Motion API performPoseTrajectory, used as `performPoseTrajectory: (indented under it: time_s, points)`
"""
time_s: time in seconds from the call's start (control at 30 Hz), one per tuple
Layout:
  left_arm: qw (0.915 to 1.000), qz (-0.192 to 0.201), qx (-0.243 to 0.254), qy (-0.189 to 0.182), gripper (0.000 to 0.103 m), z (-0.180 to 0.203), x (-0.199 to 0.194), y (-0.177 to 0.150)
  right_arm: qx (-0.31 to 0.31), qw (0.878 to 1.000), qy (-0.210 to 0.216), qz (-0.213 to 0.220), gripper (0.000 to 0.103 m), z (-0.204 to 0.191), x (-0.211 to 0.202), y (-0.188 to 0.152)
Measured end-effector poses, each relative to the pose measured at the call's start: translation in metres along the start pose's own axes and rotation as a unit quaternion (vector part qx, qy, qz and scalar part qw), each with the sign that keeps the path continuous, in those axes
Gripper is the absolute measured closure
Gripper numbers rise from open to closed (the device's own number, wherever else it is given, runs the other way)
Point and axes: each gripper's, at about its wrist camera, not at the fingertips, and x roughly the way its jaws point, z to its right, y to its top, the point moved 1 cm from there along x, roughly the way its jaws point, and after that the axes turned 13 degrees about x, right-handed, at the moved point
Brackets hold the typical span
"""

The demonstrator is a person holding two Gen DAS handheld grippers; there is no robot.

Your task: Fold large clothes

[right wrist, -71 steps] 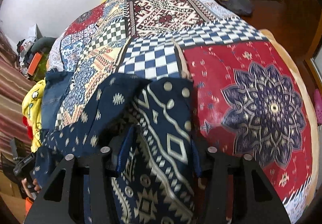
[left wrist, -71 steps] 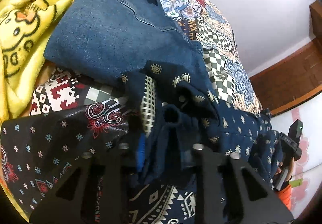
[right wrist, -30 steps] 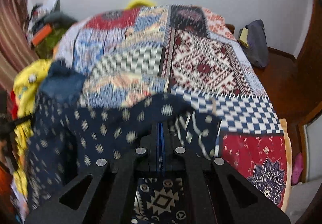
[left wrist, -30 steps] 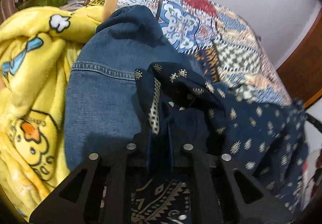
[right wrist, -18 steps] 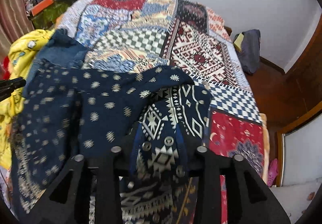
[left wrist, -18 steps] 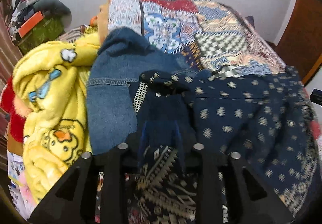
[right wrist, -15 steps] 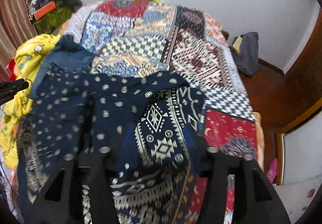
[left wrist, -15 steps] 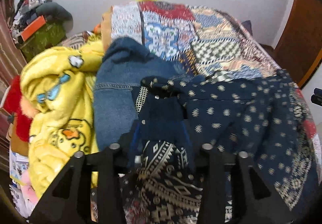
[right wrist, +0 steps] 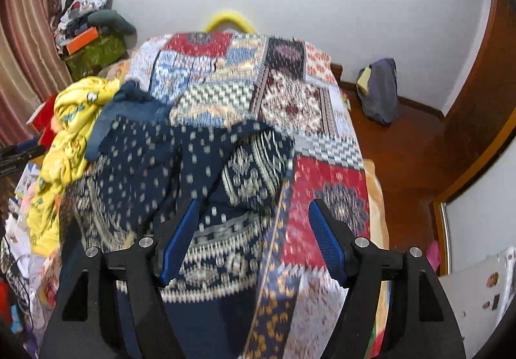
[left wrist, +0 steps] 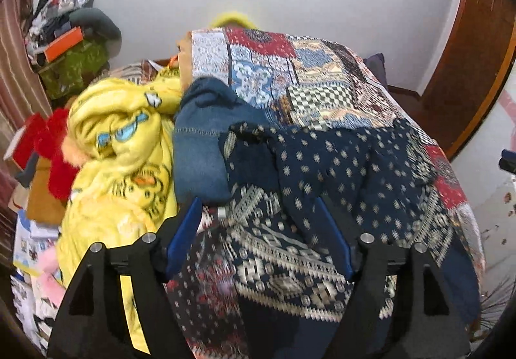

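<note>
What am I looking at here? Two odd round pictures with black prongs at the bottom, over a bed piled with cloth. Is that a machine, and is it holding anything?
No machine: a person holds a two-fingered tool in each hand, each with a wide-angle camera looking along its fingers. One picture is from the left hand-held gripper, the other from the right hand-held gripper. Below lies a patchwork bedspread with a navy patterned garment folded on it, beside a denim piece and a yellow cartoon blanket. Both grippers' jaws have just been opening, and they hold nothing: the blue pads stand apart above the cloth.

Each claw, left claw and right claw, is matte black. Ribbed blue pads line the fingers (silver screws at four and eight o'clock).
</note>
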Motion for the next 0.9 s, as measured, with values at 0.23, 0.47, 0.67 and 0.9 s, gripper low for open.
performPoseTrajectory:
  time_s: [0.23, 0.47, 0.67, 0.9]
  points:
    - [0.9981, -0.047, -0.019, -0.035, 0.029, 0.003, 0.006, -0.054, 0.020, 0.998, 0.015, -0.064, 0.036, 0.017, 0.020, -0.051]
    - [0.9887, -0.110, -0.059, -0.084, 0.029, 0.009, 0.034, -0.121, 0.055, 0.988, 0.045, -0.137, 0.036, 0.027, 0.052, -0.103]
    - [0.9732, -0.165, -0.103, -0.122, 0.029, 0.017, 0.061, -0.176, 0.077, 0.979, 0.063, -0.180, 0.036, 0.030, 0.076, -0.135]
    - [0.9581, -0.187, -0.140, -0.166, 0.029, 0.029, 0.073, -0.217, 0.096, 0.976, 0.095, -0.168, 0.036, 0.031, 0.076, -0.148]
